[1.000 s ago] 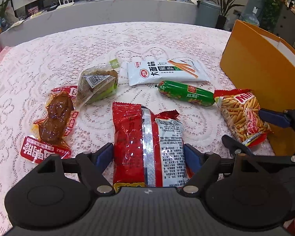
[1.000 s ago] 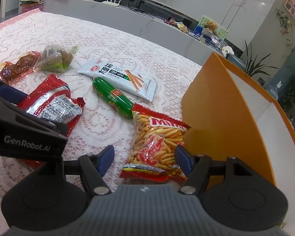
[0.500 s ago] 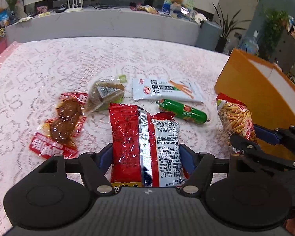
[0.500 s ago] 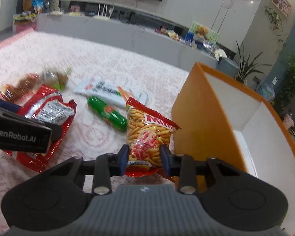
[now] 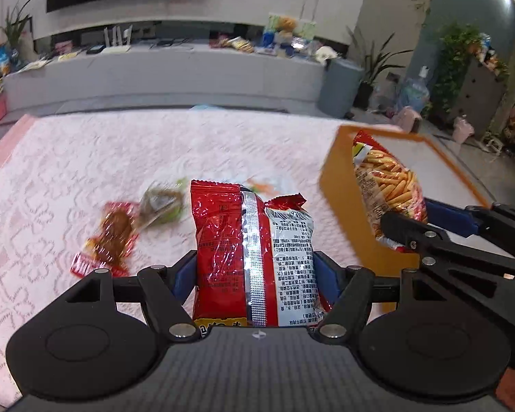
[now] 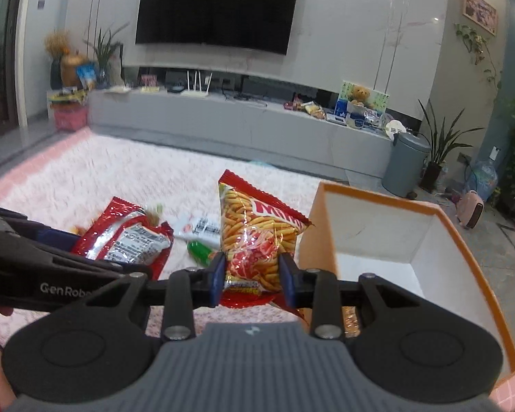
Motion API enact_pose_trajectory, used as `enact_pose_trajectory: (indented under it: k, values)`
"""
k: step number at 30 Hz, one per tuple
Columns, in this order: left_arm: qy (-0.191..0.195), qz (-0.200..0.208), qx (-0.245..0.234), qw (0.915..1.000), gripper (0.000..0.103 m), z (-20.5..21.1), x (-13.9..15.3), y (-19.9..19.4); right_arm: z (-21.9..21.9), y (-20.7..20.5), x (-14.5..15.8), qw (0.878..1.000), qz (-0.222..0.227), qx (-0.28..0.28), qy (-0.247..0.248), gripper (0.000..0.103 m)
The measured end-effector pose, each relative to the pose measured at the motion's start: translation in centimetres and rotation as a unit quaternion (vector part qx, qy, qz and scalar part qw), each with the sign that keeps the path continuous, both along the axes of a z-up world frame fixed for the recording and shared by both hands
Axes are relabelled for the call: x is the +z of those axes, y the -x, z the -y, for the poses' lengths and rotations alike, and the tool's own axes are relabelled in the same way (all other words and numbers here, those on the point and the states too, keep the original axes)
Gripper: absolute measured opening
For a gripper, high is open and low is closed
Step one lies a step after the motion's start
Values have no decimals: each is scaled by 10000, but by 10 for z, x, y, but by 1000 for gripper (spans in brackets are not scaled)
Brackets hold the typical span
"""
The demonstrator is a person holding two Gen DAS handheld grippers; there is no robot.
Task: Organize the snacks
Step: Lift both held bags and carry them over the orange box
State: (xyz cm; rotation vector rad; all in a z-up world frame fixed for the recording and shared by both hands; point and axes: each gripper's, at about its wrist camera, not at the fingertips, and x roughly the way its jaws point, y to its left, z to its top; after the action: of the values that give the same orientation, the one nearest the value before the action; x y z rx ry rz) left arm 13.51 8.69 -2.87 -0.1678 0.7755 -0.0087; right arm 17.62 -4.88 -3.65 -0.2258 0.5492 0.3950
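1. Left gripper pinching red snack bag, lifted above the table.
2. Right gripper clamped on fries bag, raised beside orange box at the table's right edge.
3. Brown meat pack lying behind.

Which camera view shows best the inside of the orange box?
The right wrist view: the orange box opens toward it, showing white inner walls and floor. In the left wrist view, only its outer wall and rim show, partly hidden by the stick-snack bag in the right gripper.
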Motion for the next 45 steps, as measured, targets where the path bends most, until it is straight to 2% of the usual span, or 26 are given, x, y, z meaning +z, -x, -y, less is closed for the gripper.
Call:
enact_pose_trajectory:
  k: [3,7,13,17,22,26,36,45]
  values:
    - [96,92,-87,9999,80,10,18,-1,21,1,18,9996,-104,-8,-245,31]
    - [-79,236,-240,9994,80,33,37,-7,51,2,37,9991,-200,-34,-380,31]
    - [37,248,-854,9960,80,75,56,-30,98,-10,58,9988,-409,-63,-255,31]
    - [-177,212,-1296,9912,80,111,59,-52,130,-26,61,9978,-645,-135,-103,32]
    - [-222,92,-1814,9831,80,150,49,-84,158,-51,50,9953,-935,-225,76,32]
    - [-441,-47,-2104,9766,80,171,34,-109,173,-67,35,9936,-1079,-229,241,32]
    - [-1079,-498,-2344,9649,80,197,-10,-147,181,-103,-3,9881,-1480,-124,412,31]
    - [-1293,-644,-2557,9559,81,208,-39,-160,177,-125,-35,9825,-1762,-64,609,32]
